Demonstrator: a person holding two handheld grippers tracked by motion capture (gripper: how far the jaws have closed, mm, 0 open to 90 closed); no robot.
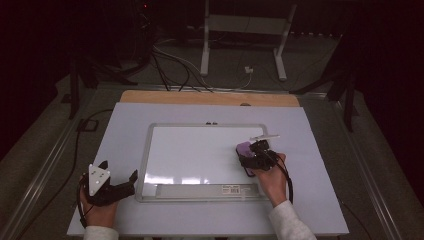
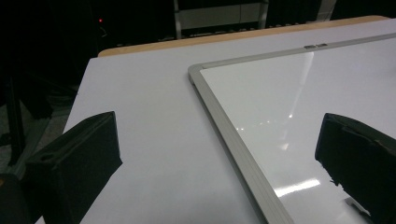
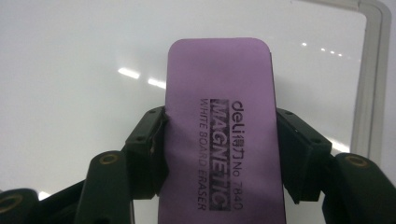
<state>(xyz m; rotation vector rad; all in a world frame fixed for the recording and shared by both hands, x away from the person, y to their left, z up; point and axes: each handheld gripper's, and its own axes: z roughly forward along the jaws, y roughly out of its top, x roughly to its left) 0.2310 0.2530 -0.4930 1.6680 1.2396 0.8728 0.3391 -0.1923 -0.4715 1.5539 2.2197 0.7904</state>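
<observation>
While held: the eraser [image 3: 219, 126] sits clamped between the right gripper [image 1: 255, 155] jaws, pads pressing its two long edges.
Place: eraser over the right part of the whiteboard [image 1: 200, 150], near its right frame; whether it touches the surface I cannot tell.
Handling: judged light and stiff-backed, likely with a soft felt underside; the smooth purple top looks slippery, so side pressure suits it better.
Hold point: the long edges around mid-length, as now, look best for keeping it flat.
Left gripper [image 1: 117, 187]: jaws wide apart, nothing between them, resting on the table [image 1: 320, 200] beside the whiteboard's left frame.
</observation>
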